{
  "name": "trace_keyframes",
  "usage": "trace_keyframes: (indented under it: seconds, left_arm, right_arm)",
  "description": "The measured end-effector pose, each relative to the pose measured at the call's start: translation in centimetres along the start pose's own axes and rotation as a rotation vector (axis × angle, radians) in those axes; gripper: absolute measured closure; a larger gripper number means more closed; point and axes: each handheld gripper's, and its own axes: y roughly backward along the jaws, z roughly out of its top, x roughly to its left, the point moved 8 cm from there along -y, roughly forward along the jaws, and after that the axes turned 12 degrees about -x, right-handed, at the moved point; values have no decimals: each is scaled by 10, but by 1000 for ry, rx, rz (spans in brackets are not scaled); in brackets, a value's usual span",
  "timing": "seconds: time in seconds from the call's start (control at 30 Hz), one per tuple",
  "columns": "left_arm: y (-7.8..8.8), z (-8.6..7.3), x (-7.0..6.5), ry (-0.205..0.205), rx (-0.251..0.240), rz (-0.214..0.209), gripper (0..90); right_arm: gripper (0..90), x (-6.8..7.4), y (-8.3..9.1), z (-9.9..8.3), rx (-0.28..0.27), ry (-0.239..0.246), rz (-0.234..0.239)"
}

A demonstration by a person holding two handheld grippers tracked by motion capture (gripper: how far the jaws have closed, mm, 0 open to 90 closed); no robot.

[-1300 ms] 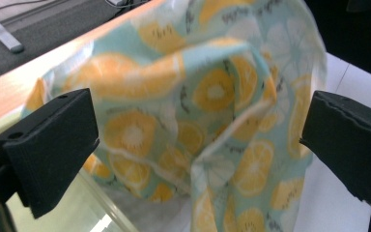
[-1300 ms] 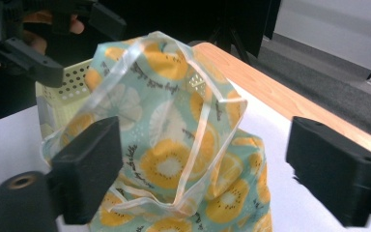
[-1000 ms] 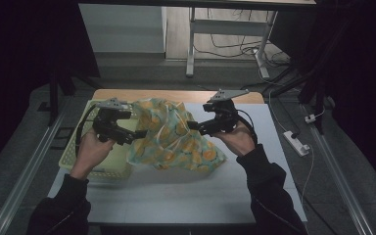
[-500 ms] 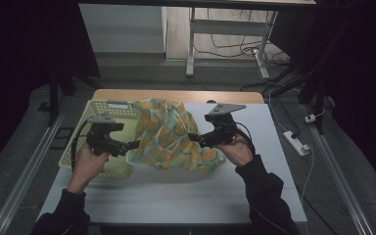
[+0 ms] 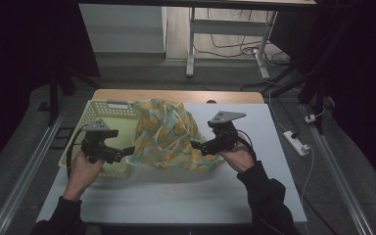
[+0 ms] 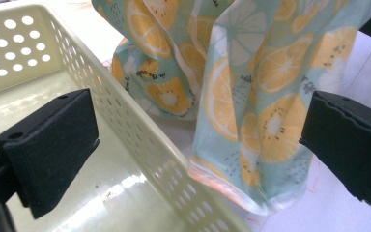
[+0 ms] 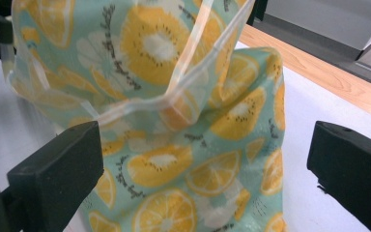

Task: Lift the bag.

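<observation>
left claw (image 5: 129,149) open, right claw (image 5: 196,145) jaws just opening wide; fruit-print cloth (image 5: 169,137) released, draped over basket (image 5: 103,110) rim at 9 o'clock. risk: cloth slumps, regrasp snags rim.

This looks like a lab or recording room set up for data capture, not a home. The white-topped surface (image 5: 176,196) stands alone on a grey floor in a dim room, flanked by metal rails (image 5: 24,171), with loose cables (image 5: 230,46) and a white power strip (image 5: 296,143) lying on the floor. Behind it stand a bare metal frame leg (image 5: 192,44) and a plain pale cabinet (image 5: 122,29).
</observation>
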Motion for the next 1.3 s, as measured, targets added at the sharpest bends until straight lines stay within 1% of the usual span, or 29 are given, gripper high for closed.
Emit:
trace_keyframes:
  seconds: [0.13,0.23,0.33,0.43,0.6,0.8,0.9,1.0,1.13,1.3]
  left_arm:
    - [5,-6,-2,6,6,9,0]
    - [9,-12,-3,11,13,11,0]
    - [12,-17,-6,12,16,14,0]
    - [17,-21,-7,13,15,26,0]
    - [27,-30,-11,39,-3,31,0]
    - [41,-42,-20,55,-5,31,0]
    - [49,-49,-23,56,-12,42,0]
    - [58,-57,-24,63,-19,52,0]
    - [67,-67,-26,95,-35,45,0]
    - [79,-81,-25,104,-39,75,0]
  right_arm:
    - [0,-1,3,-5,-8,-5,-11]
    - [0,0,7,-8,-12,-10,-7]
    - [0,1,13,-10,-15,-14,-5]
    - [0,2,20,-12,-15,-15,-9]
    - [0,2,32,-21,-23,-12,-26]
    - [0,2,51,-34,-35,-40,-55]
    - [0,2,62,-41,-42,-59,-75]
    - [0,2,72,-50,-34,-68,-97]
    - [0,2,86,-61,-35,-88,-117]
    - [0,2,103,-77,-28,-106,-141]
